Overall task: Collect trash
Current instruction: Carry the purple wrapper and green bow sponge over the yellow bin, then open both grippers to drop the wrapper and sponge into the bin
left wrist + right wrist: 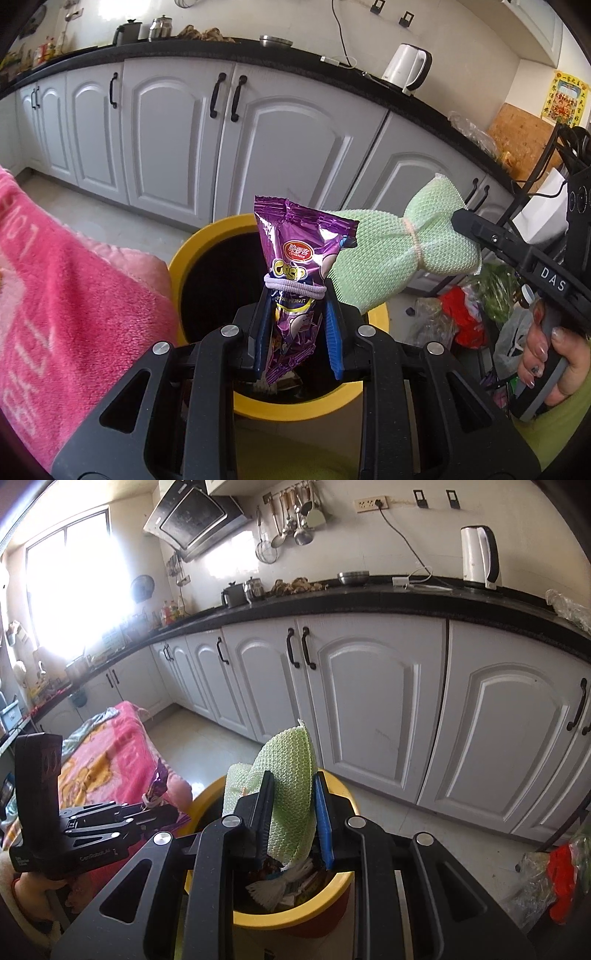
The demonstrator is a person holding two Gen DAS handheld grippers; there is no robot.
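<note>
My left gripper is shut on a purple snack packet with a white hair band around it, held upright over the yellow-rimmed bin. My right gripper is shut on a green mesh cloth tied with a rubber band, above the same bin. In the left wrist view the green cloth hangs from the right gripper at the right, beside the packet. In the right wrist view the left gripper shows at the left with the packet's tip. Scraps of trash lie inside the bin.
White kitchen cabinets under a black counter run behind the bin. A pink blanket lies at the left. Plastic bags with red and green contents sit on the floor at the right. A white kettle stands on the counter.
</note>
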